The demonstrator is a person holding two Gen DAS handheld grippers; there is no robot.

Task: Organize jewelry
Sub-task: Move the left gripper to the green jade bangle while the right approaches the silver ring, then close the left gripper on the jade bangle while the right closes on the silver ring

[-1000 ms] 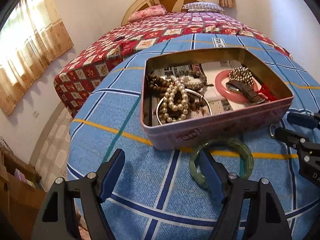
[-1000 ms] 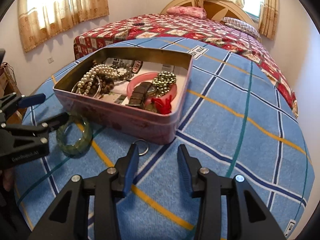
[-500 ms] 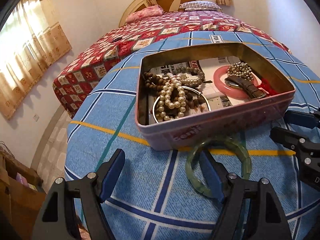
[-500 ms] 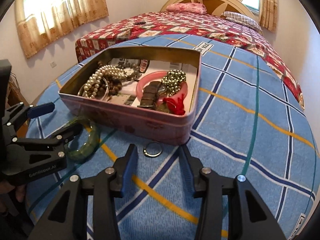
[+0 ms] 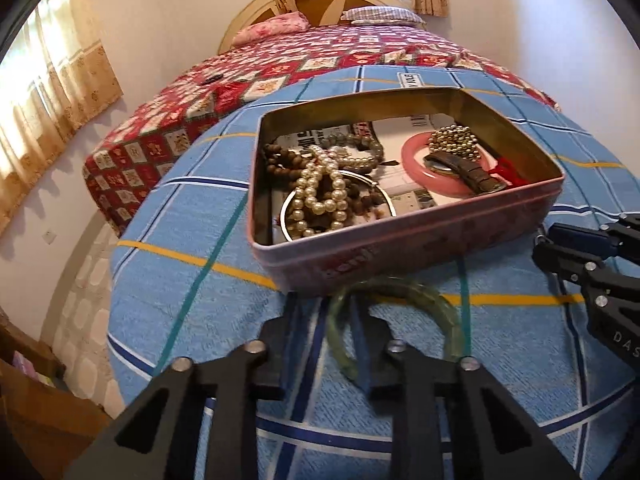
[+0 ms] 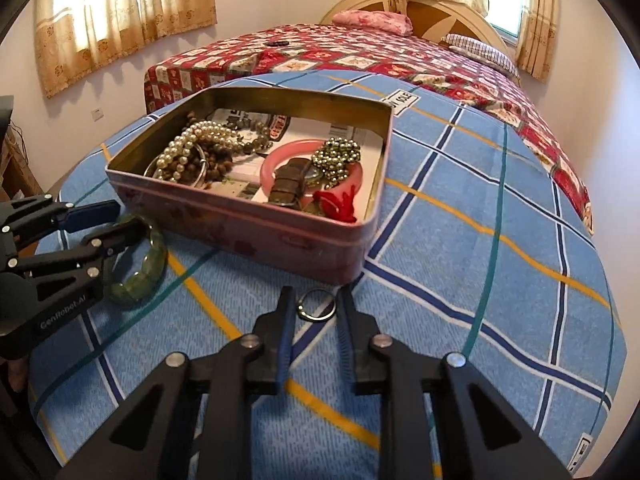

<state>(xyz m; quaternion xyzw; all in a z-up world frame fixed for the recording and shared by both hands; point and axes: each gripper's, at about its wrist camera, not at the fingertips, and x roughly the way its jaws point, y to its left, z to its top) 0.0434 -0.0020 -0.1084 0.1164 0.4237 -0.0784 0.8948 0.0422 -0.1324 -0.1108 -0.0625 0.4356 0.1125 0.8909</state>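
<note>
A pink tin (image 5: 400,248) (image 6: 248,232) sits on the blue checked sheet, holding pearl strands (image 5: 320,196), brown beads, a pink bangle (image 6: 280,160), gold beads and a watch. A green jade bangle (image 5: 400,292) (image 6: 148,256) lies in front of the tin. My left gripper (image 5: 326,320) (image 6: 116,224) straddles the bangle's left rim, jaws partly closed, one finger inside the ring. A small metal ring (image 6: 316,305) lies on the sheet between the fingers of my right gripper (image 6: 314,308), whose jaws are narrowed around it, gap still visible.
A bed with a red patterned cover (image 5: 320,60) lies behind the blue sheet. Curtains (image 6: 120,12) hang on the left wall. A wooden piece of furniture (image 5: 24,392) stands low at the left. The sheet edge drops off at the left.
Both grippers moved forward and narrowed. The left one now straddles the green bangle's rim; the right one has closed in around the small metal ring.
</note>
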